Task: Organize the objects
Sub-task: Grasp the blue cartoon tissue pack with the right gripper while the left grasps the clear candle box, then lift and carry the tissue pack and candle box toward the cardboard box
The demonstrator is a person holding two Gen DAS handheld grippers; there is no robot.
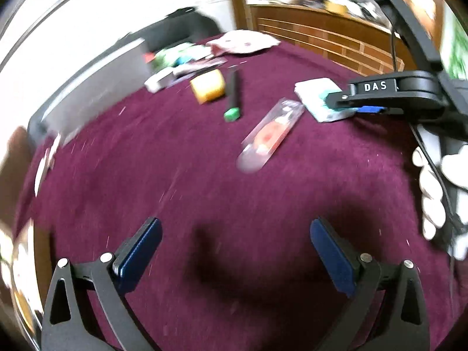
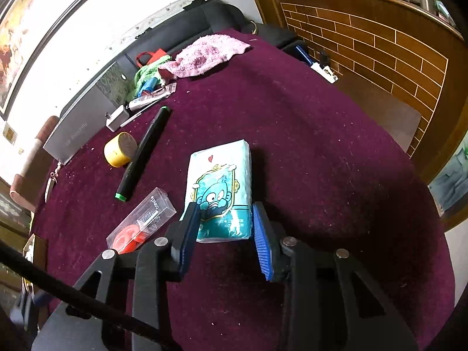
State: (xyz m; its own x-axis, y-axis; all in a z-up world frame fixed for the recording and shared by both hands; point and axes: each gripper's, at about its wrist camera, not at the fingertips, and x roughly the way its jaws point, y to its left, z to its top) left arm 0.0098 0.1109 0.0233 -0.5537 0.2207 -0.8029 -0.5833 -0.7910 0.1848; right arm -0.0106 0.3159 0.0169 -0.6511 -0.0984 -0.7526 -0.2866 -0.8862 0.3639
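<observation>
A teal tissue pack [image 2: 220, 187] with a cartoon face lies on the maroon tablecloth [image 2: 321, 152]. My right gripper [image 2: 225, 222] is closed around its near end, one finger on each side. In the left wrist view the same pack [image 1: 317, 99] lies at the right with the right gripper [image 1: 345, 102] on it. My left gripper [image 1: 235, 248] is open and empty above bare cloth. A clear plastic case [image 1: 269, 134] with a red item, a black marker with green ends [image 1: 234, 93] and a yellow tape roll [image 1: 208, 85] lie beyond it.
A pink towel [image 2: 207, 54], green cloth [image 2: 146, 74], a tube and a small white box [image 2: 117, 118] lie at the far table edge. A grey flat box [image 2: 84, 120] stands at the left. A brick-pattern wooden counter [image 2: 380, 49] stands to the right.
</observation>
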